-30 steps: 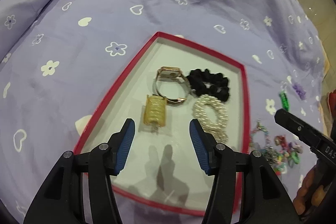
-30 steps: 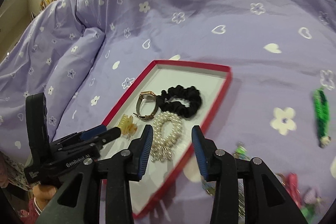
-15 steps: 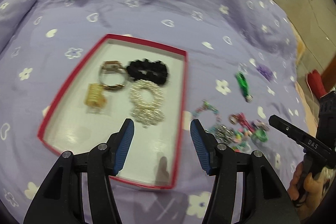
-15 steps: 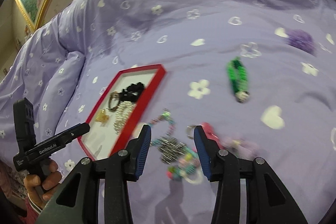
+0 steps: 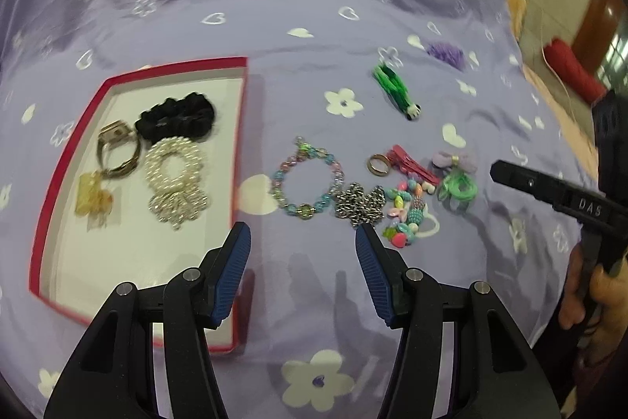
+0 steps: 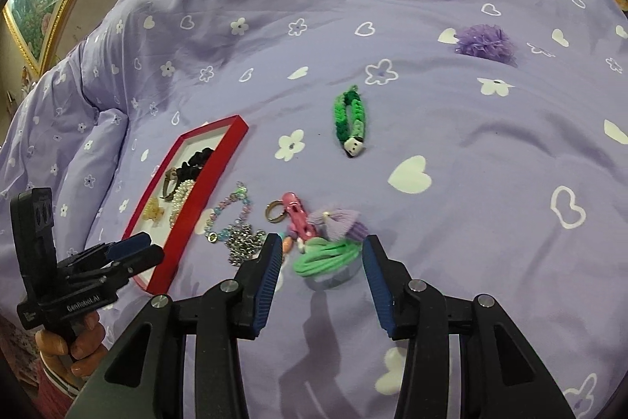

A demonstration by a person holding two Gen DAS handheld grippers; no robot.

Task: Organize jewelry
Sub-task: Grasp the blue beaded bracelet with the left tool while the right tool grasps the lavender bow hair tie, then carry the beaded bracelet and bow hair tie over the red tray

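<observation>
While both your left gripper (image 5: pixel 302 242) and right gripper (image 6: pixel 322 254) stand spread and empty, you are selecting; next, pinch the green loop (image 6: pixel 327 258) low centre.

Left gripper (image 5: pixel 302 254) hangs open over the purple bedspread (image 5: pixel 274 26), red tray (image 5: pixel 59 160) to its left, loose beaded bracelet (image 5: pixel 306 179) just ahead.

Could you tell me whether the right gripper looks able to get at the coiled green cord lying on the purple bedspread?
Probably yes. The right gripper is open and holds nothing, and the coiled green cord lies just beyond its fingertips with nothing on top; the lilac bow touching it might get caught too.
</observation>
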